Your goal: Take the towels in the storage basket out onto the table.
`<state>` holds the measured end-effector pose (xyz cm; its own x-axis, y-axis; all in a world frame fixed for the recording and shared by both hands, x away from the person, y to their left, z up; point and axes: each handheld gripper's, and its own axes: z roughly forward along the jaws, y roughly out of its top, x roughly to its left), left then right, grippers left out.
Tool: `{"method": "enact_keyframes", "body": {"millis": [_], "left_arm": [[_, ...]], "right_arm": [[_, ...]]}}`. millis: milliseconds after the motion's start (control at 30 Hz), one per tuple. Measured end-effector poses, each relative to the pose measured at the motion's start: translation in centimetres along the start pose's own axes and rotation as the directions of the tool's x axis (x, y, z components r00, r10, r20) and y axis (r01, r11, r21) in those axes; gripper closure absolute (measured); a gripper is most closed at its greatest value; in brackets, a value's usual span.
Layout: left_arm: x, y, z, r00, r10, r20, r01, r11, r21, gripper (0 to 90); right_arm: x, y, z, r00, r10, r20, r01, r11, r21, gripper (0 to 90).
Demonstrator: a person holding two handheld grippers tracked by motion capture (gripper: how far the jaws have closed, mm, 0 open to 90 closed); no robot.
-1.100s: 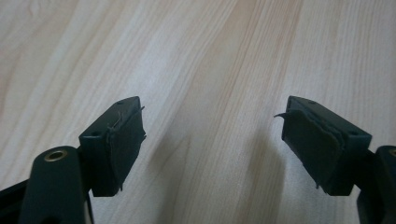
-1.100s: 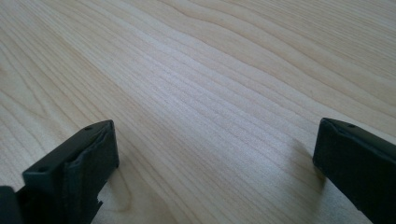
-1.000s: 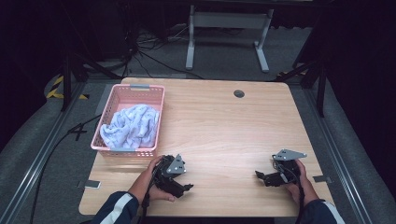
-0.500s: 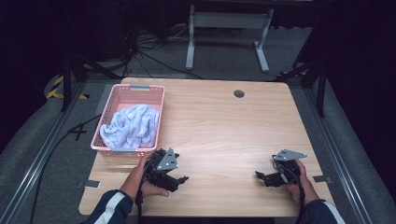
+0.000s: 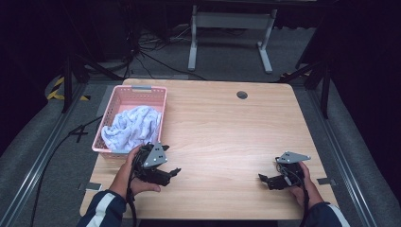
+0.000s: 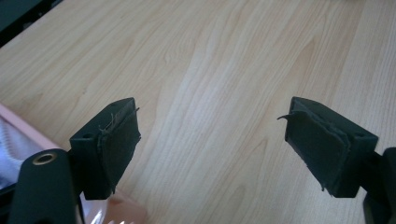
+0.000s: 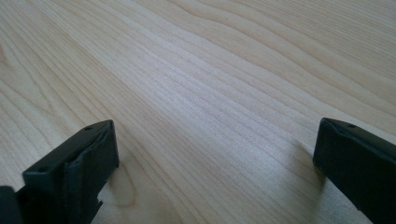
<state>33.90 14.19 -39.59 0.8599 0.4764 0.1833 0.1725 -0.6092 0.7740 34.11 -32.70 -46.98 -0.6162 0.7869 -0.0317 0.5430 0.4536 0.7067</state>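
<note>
A pink basket point(image 5: 109, 106) stands at the table's left side with a crumpled light blue cloth point(image 5: 132, 126) inside. My left gripper point(image 5: 174, 171) hovers just in front of the basket's near right corner, jaws pointing right, open and empty. In the left gripper view its jaws point(image 6: 210, 140) stand wide apart over bare wood, and the basket's pink rim point(image 6: 18, 125) shows at lower left. My right gripper point(image 5: 263, 179) rests low near the table's front right, jaws pointing left. In the right gripper view that gripper point(image 7: 215, 158) is open with nothing between the pads.
The wooden table point(image 5: 222, 132) has a round cable hole point(image 5: 242, 95) at the back. A metal stand point(image 5: 231, 21) and cables lie on the dark floor behind. Rails run along both sides of the table.
My left gripper has risen and shifted left toward the basket's near corner, jaws still open. The right gripper has stayed put.
</note>
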Motion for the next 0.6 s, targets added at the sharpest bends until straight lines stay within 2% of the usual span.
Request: {"method": "enact_keyframes", "body": {"millis": [133,333,600], "left_arm": [[0.8,-0.2,-0.9,0.9994,-0.01,-0.034,0.01,0.9999,0.008,18.1],[1.7,-0.5,-2.2,0.9956,-0.039,-0.085,0.038,0.9991,-0.019,17.8],[3.7,-1.1,-3.8,0.9863,-0.095,-0.135,0.088,0.9946,-0.055,17.6]], "right_arm": [[0.0,0.0,0.0,1.0,0.0,-0.001,0.0,1.0,0.001,0.5],[0.0,0.0,0.0,1.0,0.0,-0.001,0.0,1.0,0.0,0.4],[0.0,0.0,0.0,1.0,0.001,-0.001,-0.001,1.0,0.001,0.4]]}}
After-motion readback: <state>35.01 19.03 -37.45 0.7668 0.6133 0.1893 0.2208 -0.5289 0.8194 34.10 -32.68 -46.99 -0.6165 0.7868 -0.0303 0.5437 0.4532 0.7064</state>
